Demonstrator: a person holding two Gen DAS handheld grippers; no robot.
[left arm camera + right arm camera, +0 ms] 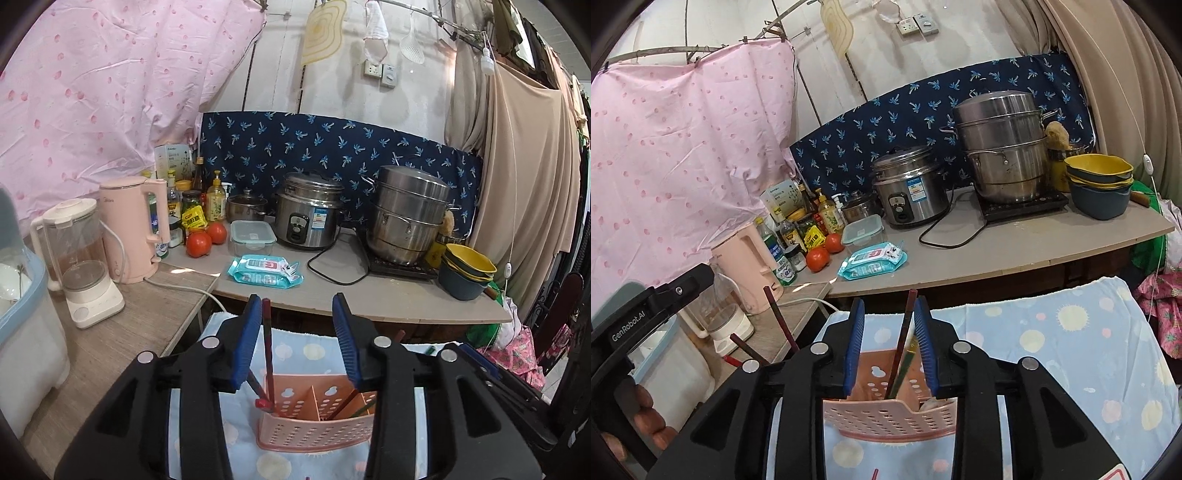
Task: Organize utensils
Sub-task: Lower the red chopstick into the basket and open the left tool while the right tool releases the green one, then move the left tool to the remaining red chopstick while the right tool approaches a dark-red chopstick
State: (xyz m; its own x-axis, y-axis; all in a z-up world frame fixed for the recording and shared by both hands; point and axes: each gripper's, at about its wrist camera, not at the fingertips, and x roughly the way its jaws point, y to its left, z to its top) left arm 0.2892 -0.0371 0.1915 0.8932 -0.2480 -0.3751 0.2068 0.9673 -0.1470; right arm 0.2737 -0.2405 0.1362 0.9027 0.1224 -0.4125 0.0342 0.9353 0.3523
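Note:
A pink perforated utensil holder [314,432] stands on a light blue patterned cloth [295,350], just beyond both grippers. In the left wrist view my left gripper [297,308] is open over the holder. A dark red chopstick [266,343] stands in the holder's left compartment and leans against the left pad only. More sticks [345,404] lean in the right compartment. In the right wrist view my right gripper [889,310] is open above the holder [886,417]. A red-brown chopstick [905,332] and a green-yellow utensil [907,360] stand loose between its pads.
Behind the cloth runs a counter [1034,254] with a rice cooker [910,186], a steel steamer pot [1004,147], stacked bowls [1099,181], a wipes pack [873,260], tomatoes [199,243], bottles, a pink kettle [133,229] and a blender [85,258]. A hand [642,413] holds the left gripper.

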